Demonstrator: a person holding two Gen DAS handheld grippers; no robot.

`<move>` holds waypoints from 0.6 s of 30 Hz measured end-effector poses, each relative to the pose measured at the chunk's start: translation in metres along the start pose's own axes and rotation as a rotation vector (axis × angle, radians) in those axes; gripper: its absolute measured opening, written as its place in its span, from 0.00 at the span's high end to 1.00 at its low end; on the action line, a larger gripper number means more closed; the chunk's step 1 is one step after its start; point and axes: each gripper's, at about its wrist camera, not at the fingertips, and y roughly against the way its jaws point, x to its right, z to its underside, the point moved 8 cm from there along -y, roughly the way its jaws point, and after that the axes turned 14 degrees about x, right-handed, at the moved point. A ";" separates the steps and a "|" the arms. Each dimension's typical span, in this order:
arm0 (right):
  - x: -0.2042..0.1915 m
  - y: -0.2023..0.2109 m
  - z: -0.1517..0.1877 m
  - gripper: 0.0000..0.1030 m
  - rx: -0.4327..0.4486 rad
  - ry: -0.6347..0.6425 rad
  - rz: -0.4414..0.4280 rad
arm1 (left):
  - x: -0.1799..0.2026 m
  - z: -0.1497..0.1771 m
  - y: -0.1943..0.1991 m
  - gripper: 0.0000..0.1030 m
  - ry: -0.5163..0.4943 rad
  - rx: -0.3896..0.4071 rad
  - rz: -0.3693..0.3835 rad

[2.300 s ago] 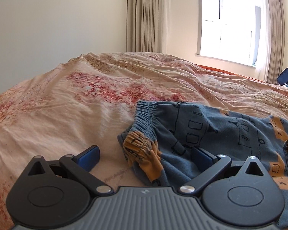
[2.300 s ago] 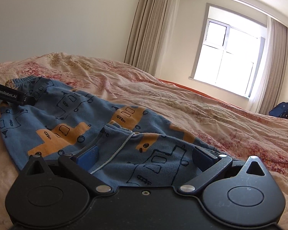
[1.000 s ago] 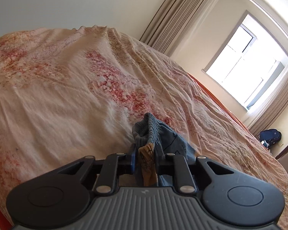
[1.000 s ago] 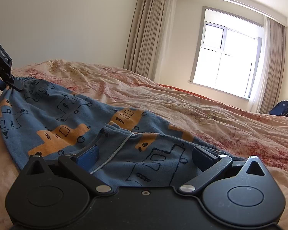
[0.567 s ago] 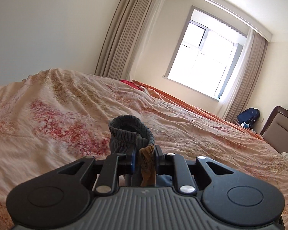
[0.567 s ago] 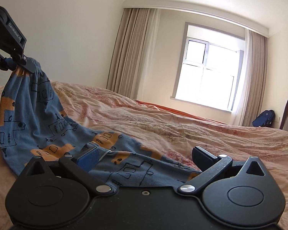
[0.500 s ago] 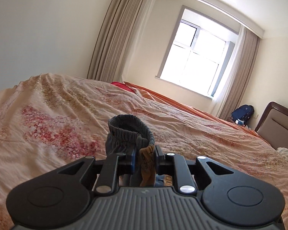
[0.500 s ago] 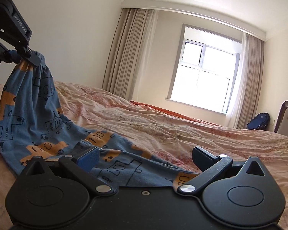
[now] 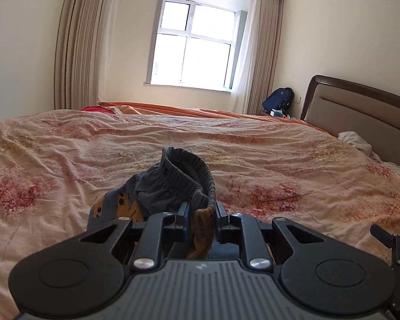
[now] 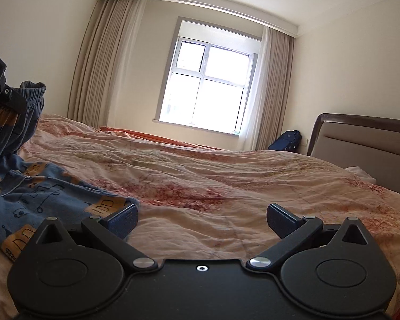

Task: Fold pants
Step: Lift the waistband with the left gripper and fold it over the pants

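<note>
The blue pants [image 10: 32, 200] with orange vehicle prints lie partly on the bed at the left of the right wrist view. Their elastic waistband [image 9: 189, 170] is lifted. My left gripper [image 9: 202, 216] is shut on the waistband and holds it above the bed; it shows at the left edge of the right wrist view [image 10: 2, 93]. My right gripper [image 10: 201, 217] is open and empty, low over the bedspread, with its left finger [image 10: 122, 218] at the edge of a pant leg.
The wide bed has a wrinkled peach and red floral bedspread [image 9: 280, 154]. A padded headboard [image 9: 360, 112] stands at the right. A window [image 10: 208, 82] with curtains is at the back, and a blue backpack [image 9: 278, 102] in the corner.
My left gripper closed on the waistband, lifted it off the bed and swung right. The right gripper has slid right, off the pant leg, and stayed open.
</note>
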 end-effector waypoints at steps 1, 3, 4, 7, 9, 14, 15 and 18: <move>0.006 0.001 0.003 0.00 -0.007 -0.003 0.015 | 0.006 0.007 -0.002 0.81 -0.008 -0.020 0.014; 0.018 0.003 0.010 0.00 -0.023 -0.004 0.043 | 0.015 0.018 -0.005 0.81 -0.023 -0.052 0.039; 0.023 0.004 0.013 0.00 -0.030 -0.004 0.058 | 0.021 0.026 -0.006 0.81 -0.035 -0.072 0.048; 0.036 0.008 0.021 0.00 -0.051 -0.007 0.090 | 0.031 0.043 -0.006 0.81 -0.100 -0.100 0.041; 0.041 0.010 0.023 0.00 -0.060 -0.010 0.103 | 0.039 0.051 -0.005 0.81 -0.146 -0.103 0.034; 0.041 0.008 0.025 0.00 -0.069 -0.015 0.098 | 0.045 0.058 -0.006 0.76 -0.165 -0.123 0.045; 0.040 0.008 0.024 0.00 -0.069 -0.016 0.094 | 0.045 0.058 -0.005 0.68 -0.155 -0.121 0.051; 0.039 0.010 0.023 0.00 -0.075 -0.016 0.078 | 0.048 0.056 0.002 0.44 -0.141 -0.103 0.076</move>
